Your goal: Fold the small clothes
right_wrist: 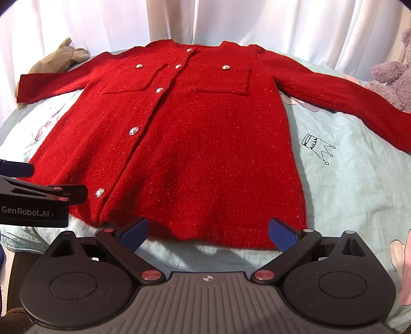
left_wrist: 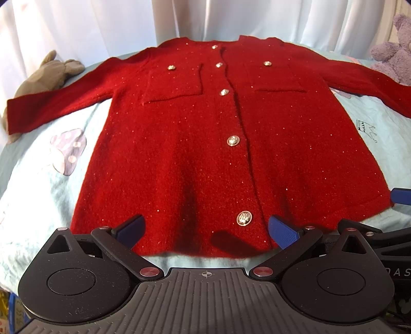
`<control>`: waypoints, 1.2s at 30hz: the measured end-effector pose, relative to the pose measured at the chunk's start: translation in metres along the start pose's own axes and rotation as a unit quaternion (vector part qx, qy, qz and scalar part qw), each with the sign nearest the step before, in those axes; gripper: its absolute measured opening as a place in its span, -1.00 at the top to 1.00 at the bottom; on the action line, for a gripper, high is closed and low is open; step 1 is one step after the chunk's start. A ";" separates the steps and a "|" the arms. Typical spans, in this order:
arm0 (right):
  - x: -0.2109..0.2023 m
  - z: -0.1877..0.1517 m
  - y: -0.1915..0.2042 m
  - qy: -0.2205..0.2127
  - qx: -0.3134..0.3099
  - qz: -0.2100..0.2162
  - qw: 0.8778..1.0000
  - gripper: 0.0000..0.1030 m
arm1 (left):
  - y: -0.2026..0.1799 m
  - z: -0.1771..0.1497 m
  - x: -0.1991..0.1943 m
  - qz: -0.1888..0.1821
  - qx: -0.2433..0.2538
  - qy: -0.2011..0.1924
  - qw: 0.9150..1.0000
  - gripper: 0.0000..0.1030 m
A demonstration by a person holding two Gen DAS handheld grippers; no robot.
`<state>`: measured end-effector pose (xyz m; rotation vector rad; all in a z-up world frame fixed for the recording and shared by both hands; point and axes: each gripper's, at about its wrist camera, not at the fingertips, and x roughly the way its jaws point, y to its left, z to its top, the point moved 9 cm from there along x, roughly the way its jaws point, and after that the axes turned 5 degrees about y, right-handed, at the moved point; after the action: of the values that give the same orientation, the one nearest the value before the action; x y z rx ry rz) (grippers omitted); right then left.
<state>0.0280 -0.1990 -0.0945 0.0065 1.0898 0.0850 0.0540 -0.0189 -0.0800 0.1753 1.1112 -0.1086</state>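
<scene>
"GenRobot.AI" printed in white on the black side of the left gripper, seen at the left edge of the right wrist view; the letters "D A S" partly readable on a black body at the right edge of the left wrist view, the rest cut off.

Left gripper spread wide, blue pads over the hem, gripping nothing; contact with the cloth not clear. Right gripper likewise wide open, empty, blue fingertips at the near hem edge, contact unclear. Both side by side at the bottom of the garment, left one just beside the right.

Directly ahead of both grippers: red cardigan, spread flat, front side up, on a pale blue bedsheet printed with a mushroom and a crown doodle. Fuzzy knit with fine glitter flecks. Buttoned closed down the front with round metallic buttons. Two chest pockets, each topped by one button. Sleeves stretched out to either side, hem nearest the grippers, neckline farthest.

Beyond the left sleeve, a grey plush toy; beyond the right sleeve, a purple plush toy. Behind all, white curtains.
</scene>
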 end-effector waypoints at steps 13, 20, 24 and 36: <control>0.000 0.000 0.000 -0.001 0.000 0.001 1.000 -0.92 | 0.000 0.001 0.001 -0.001 0.002 0.004 1.000 -1.00; -0.001 0.002 -0.001 -0.003 0.000 0.004 1.000 -0.92 | 0.000 0.001 0.003 -0.002 0.002 0.006 1.000 -1.00; -0.002 0.004 0.000 -0.007 -0.001 0.012 1.000 -0.92 | -0.001 0.002 0.003 -0.002 0.002 0.007 1.000 -1.00; 0.001 0.004 0.005 -0.007 -0.012 0.010 1.000 -0.92 | 0.001 0.003 0.008 -0.007 -0.001 0.016 1.000 -1.00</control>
<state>0.0317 -0.1943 -0.0930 -0.0028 1.0748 0.1150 0.0604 -0.0189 -0.0857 0.1680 1.1445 -0.1177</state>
